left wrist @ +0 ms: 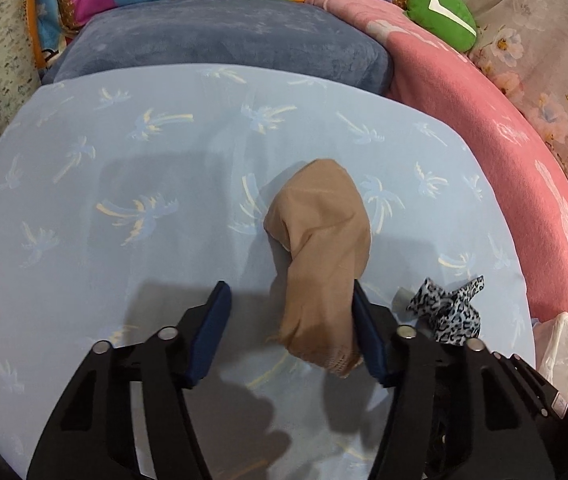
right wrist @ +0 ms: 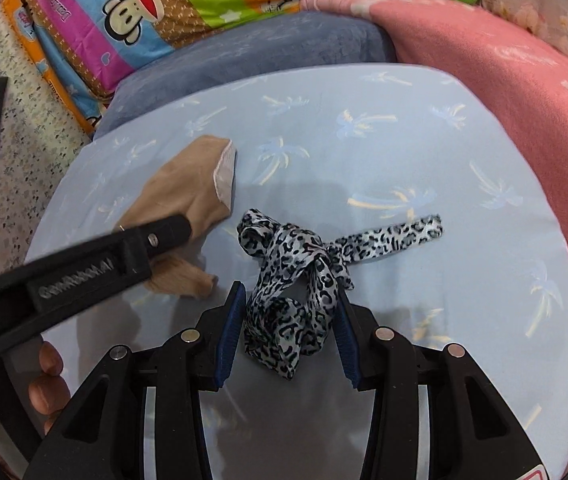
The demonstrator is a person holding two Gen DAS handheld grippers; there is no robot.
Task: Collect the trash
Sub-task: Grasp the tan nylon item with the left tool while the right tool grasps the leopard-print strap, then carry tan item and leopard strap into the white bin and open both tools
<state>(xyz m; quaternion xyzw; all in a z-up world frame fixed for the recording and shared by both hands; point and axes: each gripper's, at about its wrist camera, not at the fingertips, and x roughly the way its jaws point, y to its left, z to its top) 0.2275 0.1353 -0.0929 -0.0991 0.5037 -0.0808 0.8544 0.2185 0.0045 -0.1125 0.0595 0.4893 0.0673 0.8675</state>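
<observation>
You had two scraps on the pale blue palm-print sheet (left wrist: 132, 168). The tan stocking (left wrist: 320, 248) was thin, matte nylon, bunched into a soft tube with a rounded far end; in the right wrist view a whitish lining showed at one edge. Its long axis ran away from your left gripper (left wrist: 288, 332) toward the grey-blue pillow (left wrist: 224, 40). Its near end lay between the blue pads: the right-hand pad touched the fabric, the left-hand pad stood clear of it, so the jaws were partly apart and not clamped.

The leopard-print ribbon (right wrist: 296, 276) was glossy, grey-white with black spots, knotted into a loose bundle. One flat tail pointed sideways from the knot toward the pink blanket (right wrist: 524, 120); the bulk of it ran back toward your right gripper (right wrist: 288, 336). Both of that gripper's pads bracketed the bundle and appeared to press its sides, though the folds hid the exact contact. The ribbon lay just beside the stocking, on the stocking's blanket side.

The sheet covered a flat, padded surface. Beyond the stocking sat the grey-blue pillow, then a striped cartoon-monkey quilt (right wrist: 132, 20). A green cushion (left wrist: 442, 12) rested past the pink blanket. Your fingers (right wrist: 46, 392) showed at the near edge.
</observation>
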